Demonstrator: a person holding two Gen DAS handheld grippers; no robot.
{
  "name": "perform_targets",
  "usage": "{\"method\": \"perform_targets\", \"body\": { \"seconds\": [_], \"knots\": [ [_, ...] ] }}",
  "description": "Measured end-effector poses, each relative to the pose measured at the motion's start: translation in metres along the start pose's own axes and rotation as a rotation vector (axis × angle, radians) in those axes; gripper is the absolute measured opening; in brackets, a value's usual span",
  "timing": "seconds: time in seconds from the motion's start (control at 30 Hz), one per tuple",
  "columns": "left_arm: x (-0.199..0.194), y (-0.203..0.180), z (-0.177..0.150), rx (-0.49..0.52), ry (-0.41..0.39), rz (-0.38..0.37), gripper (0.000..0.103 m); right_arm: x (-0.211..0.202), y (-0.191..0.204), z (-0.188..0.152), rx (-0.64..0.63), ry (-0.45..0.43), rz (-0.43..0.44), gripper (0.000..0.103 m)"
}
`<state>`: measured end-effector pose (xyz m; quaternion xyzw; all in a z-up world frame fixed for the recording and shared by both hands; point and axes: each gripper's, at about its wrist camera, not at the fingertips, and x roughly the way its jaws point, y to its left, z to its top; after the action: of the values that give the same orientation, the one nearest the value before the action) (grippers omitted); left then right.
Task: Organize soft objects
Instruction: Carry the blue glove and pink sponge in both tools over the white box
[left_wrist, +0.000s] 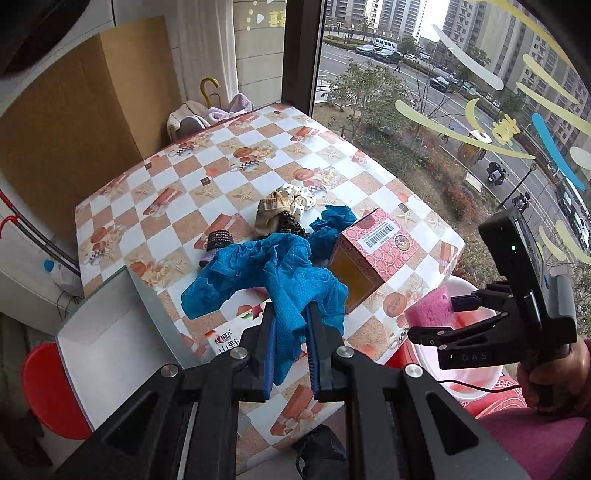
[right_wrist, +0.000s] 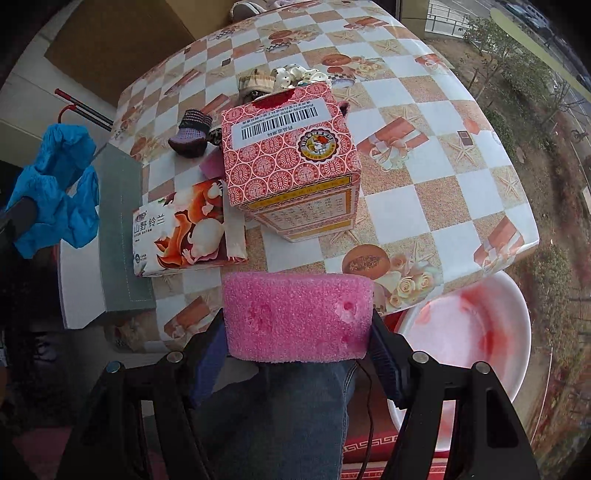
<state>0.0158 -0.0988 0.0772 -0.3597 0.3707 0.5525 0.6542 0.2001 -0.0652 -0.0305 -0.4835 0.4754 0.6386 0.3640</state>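
My left gripper (left_wrist: 291, 312) is shut on a crumpled blue mesh cloth (left_wrist: 280, 273), which hangs from the jaws above the table's near edge. In the right wrist view that blue cloth (right_wrist: 55, 184) shows at the far left. A second blue piece (left_wrist: 332, 221) lies on the table behind it. My right gripper (right_wrist: 297, 325) is shut on a pink sponge block (right_wrist: 295, 314), its pads pressing on both ends. In the left wrist view this right gripper (left_wrist: 439, 317) holds the pink sponge (left_wrist: 428, 306) over a white basin (left_wrist: 472, 391).
On the checkered table (right_wrist: 424, 206) stand a red patterned box (right_wrist: 291, 155) and a tissue pack (right_wrist: 184, 229). A small knitted shoe (right_wrist: 192, 133) and cream cloths (left_wrist: 288, 206) lie behind. An open white box (left_wrist: 110, 332) sits at the left edge. The white basin (right_wrist: 491, 369) is below the table's right corner.
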Motion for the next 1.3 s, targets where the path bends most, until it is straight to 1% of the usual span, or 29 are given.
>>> {"method": "perform_targets", "body": {
  "seconds": [0.23, 0.4, 0.6, 0.73, 0.87, 0.97, 1.03, 1.13, 1.3],
  "knots": [
    [-0.022, 0.079, -0.052, -0.216, 0.016, 0.135, 0.016, -0.004, 0.090, 0.018, -0.234, -0.040, 0.022, 0.071],
    [-0.032, 0.119, -0.088, -0.344, 0.035, 0.219, 0.016, 0.000, 0.155, 0.031, -0.397, -0.043, 0.046, 0.071],
    [-0.028, 0.151, -0.126, -0.506, 0.084, 0.258, 0.016, 0.003, 0.220, 0.039, -0.572, -0.029, 0.068, 0.071],
    [-0.026, 0.161, -0.141, -0.592, 0.104, 0.278, 0.016, 0.007, 0.254, 0.049, -0.642, -0.009, 0.096, 0.071],
    [-0.021, 0.167, -0.147, -0.650, 0.117, 0.289, 0.016, 0.014, 0.282, 0.057, -0.679, 0.012, 0.121, 0.071],
    [-0.014, 0.171, -0.155, -0.691, 0.139, 0.293, 0.016, 0.021, 0.293, 0.051, -0.725, 0.028, 0.115, 0.071],
    [-0.007, 0.172, -0.161, -0.722, 0.160, 0.283, 0.016, 0.028, 0.294, 0.044, -0.746, 0.062, 0.114, 0.071],
    [0.002, 0.170, -0.166, -0.732, 0.187, 0.283, 0.016, 0.037, 0.294, 0.037, -0.768, 0.102, 0.111, 0.071],
    [0.011, 0.169, -0.169, -0.756, 0.210, 0.276, 0.016, 0.042, 0.292, 0.036, -0.781, 0.123, 0.100, 0.071]
  ]
}}
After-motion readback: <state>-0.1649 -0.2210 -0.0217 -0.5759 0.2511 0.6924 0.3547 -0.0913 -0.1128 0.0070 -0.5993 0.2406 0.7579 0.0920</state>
